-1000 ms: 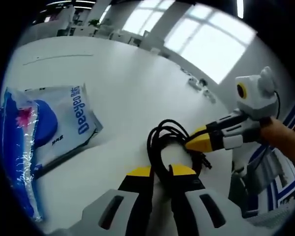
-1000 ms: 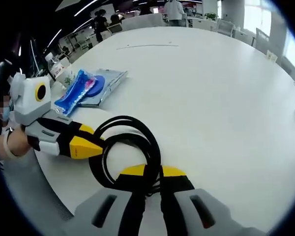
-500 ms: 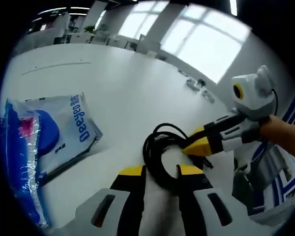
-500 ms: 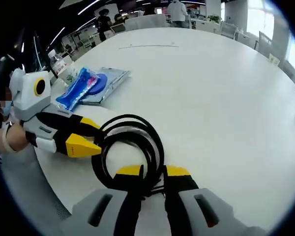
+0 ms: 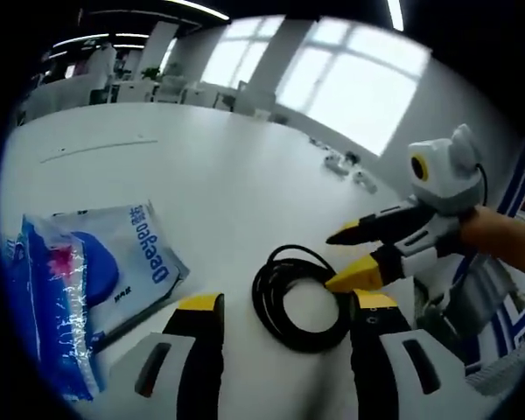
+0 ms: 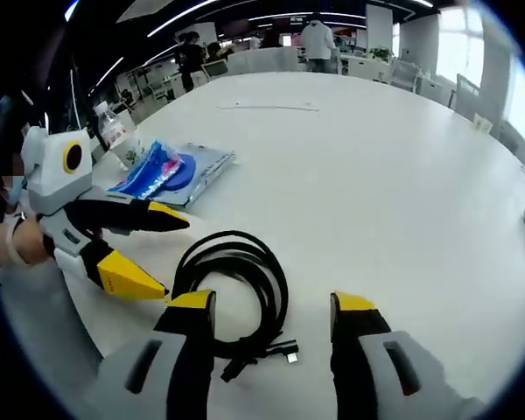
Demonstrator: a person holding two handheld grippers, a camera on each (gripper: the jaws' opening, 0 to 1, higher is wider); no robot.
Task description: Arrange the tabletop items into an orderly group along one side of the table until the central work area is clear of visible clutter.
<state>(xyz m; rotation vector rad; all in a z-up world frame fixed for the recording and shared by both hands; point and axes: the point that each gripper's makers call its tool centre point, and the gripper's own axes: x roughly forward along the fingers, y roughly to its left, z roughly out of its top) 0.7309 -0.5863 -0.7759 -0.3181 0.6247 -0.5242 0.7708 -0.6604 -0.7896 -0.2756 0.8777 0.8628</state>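
Coiled black cable (image 6: pixel 234 293), lying flat on the round white table (image 6: pixel 394 166) near its edge, with the plug ends (image 6: pixel 280 354) trailing loose toward the right gripper view. Just beyond the coil, a silver-and-blue plastic pouch with printed lettering (image 5: pixel 127 254) and a crinkled blue-and-pink wrapped packet (image 5: pixel 48 306) lying partly on it; farther out, a clear plastic bottle with a label (image 6: pixel 115 133) standing at the rim. Left gripper (image 5: pixel 286 313) spread wide over the near side of the coil, holding nothing. Right gripper (image 6: pixel 268 304) likewise wide apart, empty, straddling the coil's near arc. Each gripper also visible in the other's view, yellow tips parted beside the cable. Judging from this, cable set down close to the pouch group, 1 item placed, central area largely bare. Risks from here: a yellow tip catching a loop on the way out and dragging the coil back toward the middle; loops springing apart once free, spreading clutter; the coil sitting close enough to the rim to slide off if nudged outward.
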